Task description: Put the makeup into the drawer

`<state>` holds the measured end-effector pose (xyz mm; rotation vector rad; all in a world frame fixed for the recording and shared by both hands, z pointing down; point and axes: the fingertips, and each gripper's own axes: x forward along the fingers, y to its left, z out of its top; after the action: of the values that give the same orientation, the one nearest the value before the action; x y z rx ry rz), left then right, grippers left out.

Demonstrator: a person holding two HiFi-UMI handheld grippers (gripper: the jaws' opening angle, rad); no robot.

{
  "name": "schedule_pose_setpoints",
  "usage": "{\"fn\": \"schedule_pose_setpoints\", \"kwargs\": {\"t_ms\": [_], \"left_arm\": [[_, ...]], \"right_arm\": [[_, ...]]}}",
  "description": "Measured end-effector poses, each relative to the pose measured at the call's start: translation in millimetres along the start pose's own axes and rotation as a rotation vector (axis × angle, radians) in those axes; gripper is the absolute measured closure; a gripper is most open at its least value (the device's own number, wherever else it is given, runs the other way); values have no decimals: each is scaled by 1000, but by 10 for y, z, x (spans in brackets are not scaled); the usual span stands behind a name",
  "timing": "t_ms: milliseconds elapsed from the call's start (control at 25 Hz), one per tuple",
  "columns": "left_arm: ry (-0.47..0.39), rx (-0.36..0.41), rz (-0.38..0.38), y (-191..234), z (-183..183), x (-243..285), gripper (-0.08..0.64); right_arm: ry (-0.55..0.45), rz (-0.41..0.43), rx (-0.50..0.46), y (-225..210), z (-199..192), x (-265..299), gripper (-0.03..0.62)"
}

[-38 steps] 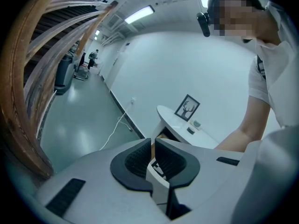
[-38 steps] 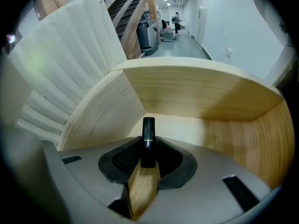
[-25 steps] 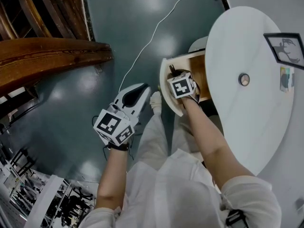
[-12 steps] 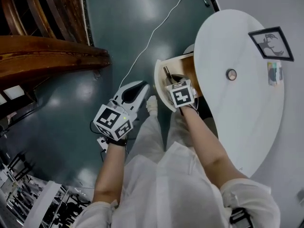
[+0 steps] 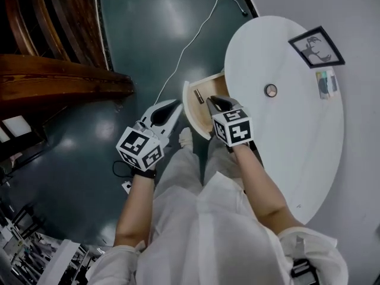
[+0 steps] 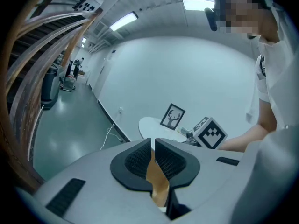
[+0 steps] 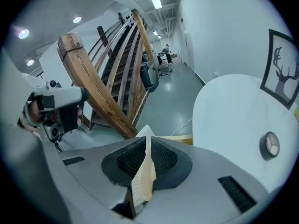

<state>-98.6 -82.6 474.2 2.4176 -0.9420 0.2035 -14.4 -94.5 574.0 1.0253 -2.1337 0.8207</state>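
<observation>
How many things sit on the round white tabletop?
3: a framed deer picture at the far edge, a small card beside it, a round disc near the middle.

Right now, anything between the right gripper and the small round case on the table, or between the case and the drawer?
Nothing visible. The right gripper hangs over the open drawer, jaws just closing on nothing; only bare table lies between it and the round case. The drawer holds one small dark stick, with room beside it.
</observation>
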Motion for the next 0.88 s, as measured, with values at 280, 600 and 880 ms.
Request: {"fn": "schedule_pose_setpoints", "kwargs": {"t_ms": [280, 600, 880], "left_arm": [[3, 19, -47, -171, 177, 219, 523], [25, 47, -119, -454, 298, 586, 523], [50, 66, -162, -619, 365, 907, 523]], "right_arm": [[-69, -46, -22, -304, 200, -582, 575], [-104, -140, 25, -886, 184, -1109, 575], [-87, -212, 45, -1361, 21, -1347, 574]]}}
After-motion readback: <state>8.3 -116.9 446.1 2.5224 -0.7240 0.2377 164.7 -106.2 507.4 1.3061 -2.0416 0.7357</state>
